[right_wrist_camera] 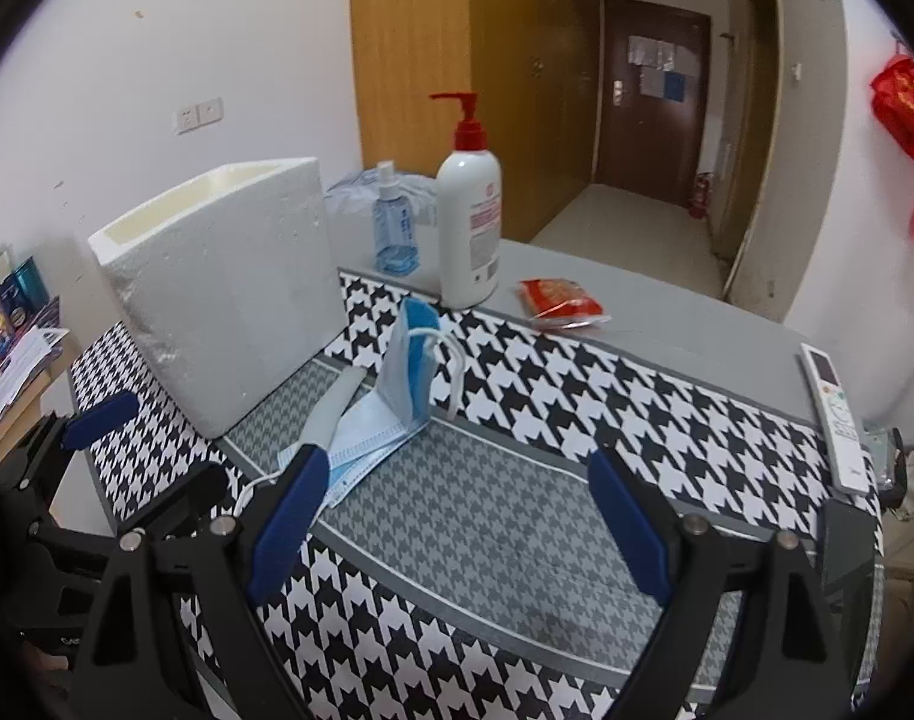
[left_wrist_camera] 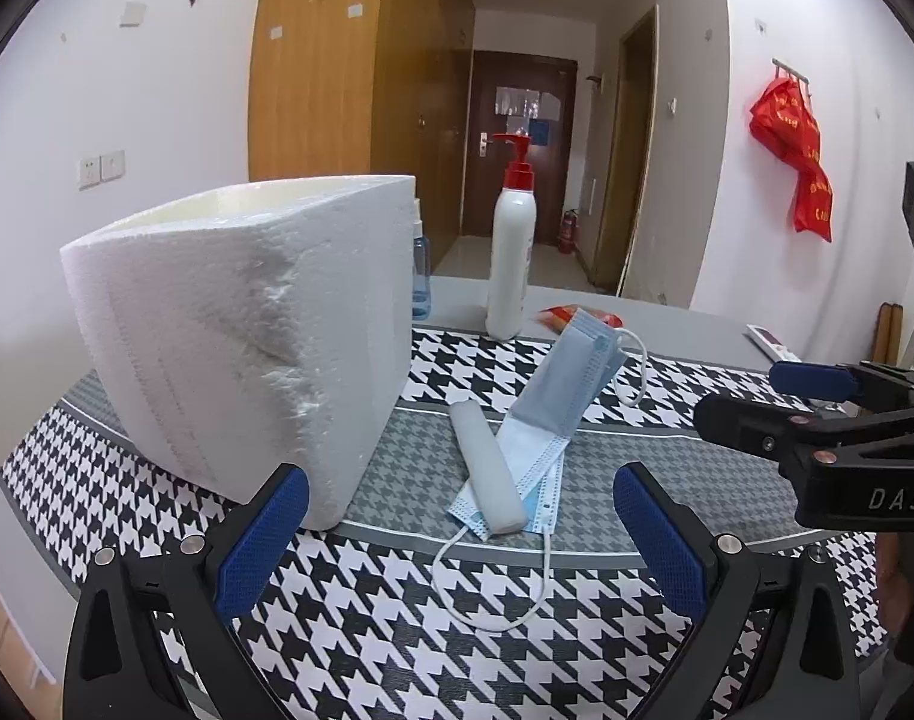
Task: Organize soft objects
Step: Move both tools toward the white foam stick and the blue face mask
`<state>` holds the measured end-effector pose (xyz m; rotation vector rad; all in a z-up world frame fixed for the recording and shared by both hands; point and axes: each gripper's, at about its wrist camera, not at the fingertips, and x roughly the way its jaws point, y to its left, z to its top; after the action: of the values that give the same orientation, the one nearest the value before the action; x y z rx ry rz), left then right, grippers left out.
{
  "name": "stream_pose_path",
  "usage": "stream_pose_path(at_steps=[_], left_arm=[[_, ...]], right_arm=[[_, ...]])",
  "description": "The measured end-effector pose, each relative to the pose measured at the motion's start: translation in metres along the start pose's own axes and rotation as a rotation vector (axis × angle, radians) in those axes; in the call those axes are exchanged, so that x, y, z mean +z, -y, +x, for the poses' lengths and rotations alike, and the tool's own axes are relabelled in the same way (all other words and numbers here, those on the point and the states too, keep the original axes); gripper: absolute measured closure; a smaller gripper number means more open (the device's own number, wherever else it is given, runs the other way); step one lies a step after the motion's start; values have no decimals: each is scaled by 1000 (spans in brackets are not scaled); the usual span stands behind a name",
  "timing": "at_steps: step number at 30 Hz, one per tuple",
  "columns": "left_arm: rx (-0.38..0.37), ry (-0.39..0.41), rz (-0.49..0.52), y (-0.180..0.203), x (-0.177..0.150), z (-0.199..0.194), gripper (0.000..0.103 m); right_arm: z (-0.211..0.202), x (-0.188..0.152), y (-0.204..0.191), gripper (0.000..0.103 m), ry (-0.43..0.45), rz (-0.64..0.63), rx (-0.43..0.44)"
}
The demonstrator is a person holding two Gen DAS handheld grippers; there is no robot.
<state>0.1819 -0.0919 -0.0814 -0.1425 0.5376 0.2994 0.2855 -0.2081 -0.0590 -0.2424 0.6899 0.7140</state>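
Though near, masks (left_wrist_camera: pixel 535 420) beyond left gripper (left_wrist_camera: pixel 457 546)

Even, soft indoor light — no hard shadows or glare. Both views sharp, with strong fisheye bending and black corners; the far hallway (left_wrist_camera: pixel 517 90) is dimmer.

White foam box (left_wrist_camera: pixel 235 348), grey cloth roll (left_wrist_camera: pixel 487 468) on blue pleated masks (left_wrist_camera: pixel 553 420), houndstooth-clothed desk (left_wrist_camera: pixel 397 630); left gripper (left_wrist_camera: pixel 457 540) spread wide, empty.
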Motion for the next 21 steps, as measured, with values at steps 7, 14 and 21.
stream_pose_path(at_steps=[7,14,21], left_arm=[[7,-43,-3,4,-1,16,2],[7,-59,-15,4,1,27,7],[10,-88,-10,6,5,41,12]], right_arm=[[6,2,6,16,-13,0,11],[19,1,9,27,-43,2,35],[30,6,7,36,-65,-27,62]])
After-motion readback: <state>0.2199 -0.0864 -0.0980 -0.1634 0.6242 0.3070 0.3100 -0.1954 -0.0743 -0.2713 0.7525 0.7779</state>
